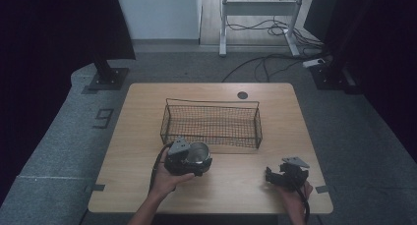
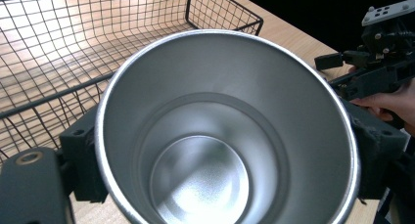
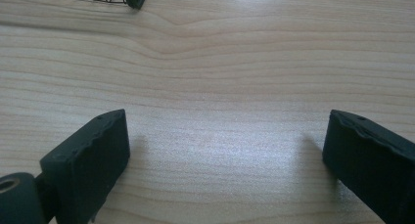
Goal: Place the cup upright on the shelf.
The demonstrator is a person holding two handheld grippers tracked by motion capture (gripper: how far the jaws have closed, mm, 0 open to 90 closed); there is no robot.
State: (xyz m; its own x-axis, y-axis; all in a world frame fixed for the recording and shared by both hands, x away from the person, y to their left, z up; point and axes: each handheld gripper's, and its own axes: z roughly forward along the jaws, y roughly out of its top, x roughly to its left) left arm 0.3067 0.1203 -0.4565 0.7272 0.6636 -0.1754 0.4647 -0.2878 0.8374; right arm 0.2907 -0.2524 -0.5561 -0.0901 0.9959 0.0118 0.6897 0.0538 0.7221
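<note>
Resting between the left tool's point(image 1: 196, 161) jaws (clamped): steel cup point(image 2: 225, 136), beside basket point(image 1: 211, 123).

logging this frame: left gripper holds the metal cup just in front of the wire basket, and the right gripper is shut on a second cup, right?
Not quite. The right gripper is open with nothing between its jaws, as the right gripper view shows. The rest stands: the left gripper holds the metal cup in front of the wire basket.

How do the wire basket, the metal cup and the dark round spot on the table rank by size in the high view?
1. Wire basket, by far the largest.
2. Metal cup, held between the left gripper's jaws.
3. Dark round spot, smallest; it lies farther from the camera, which may shrink it slightly.
</note>
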